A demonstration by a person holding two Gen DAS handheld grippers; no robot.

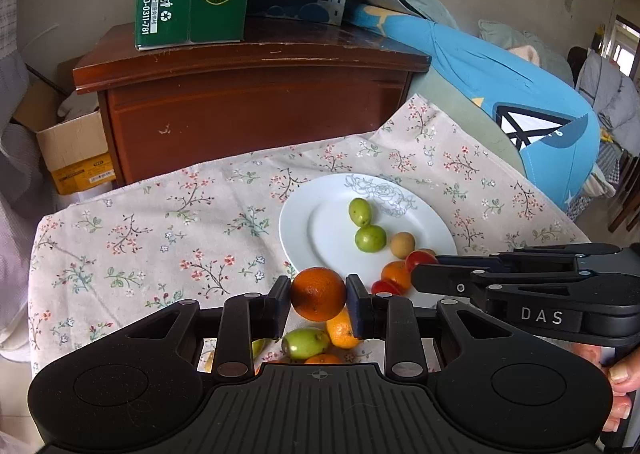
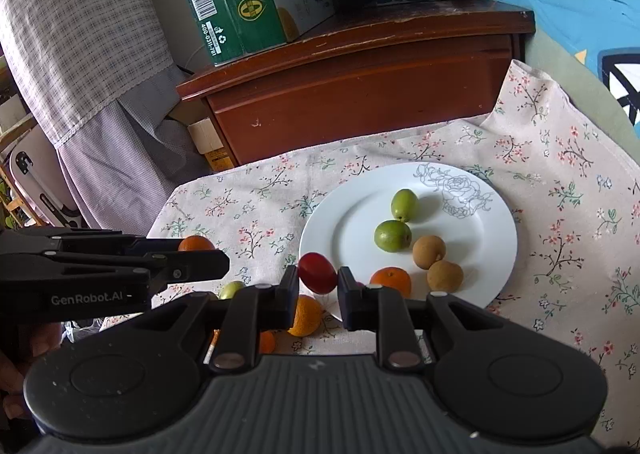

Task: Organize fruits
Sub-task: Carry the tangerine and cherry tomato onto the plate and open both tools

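Floral cloth [image 2: 560,182], plate [image 2: 496,254]: left gripper [image 1: 318,294] clamps orange [image 1: 318,293], right gripper [image 2: 318,274] clamps red fruit [image 2: 317,272]; you lower each gently onto bare plate.

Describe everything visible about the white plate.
The white plate is round, glossy and looks ceramic, with a grey line-drawn rose printed near its far rim. It lies flat on the floral tablecloth. On it rest two green fruits, two brown fruits and a small orange. The right gripper, holding a red fruit, is at its near left edge.
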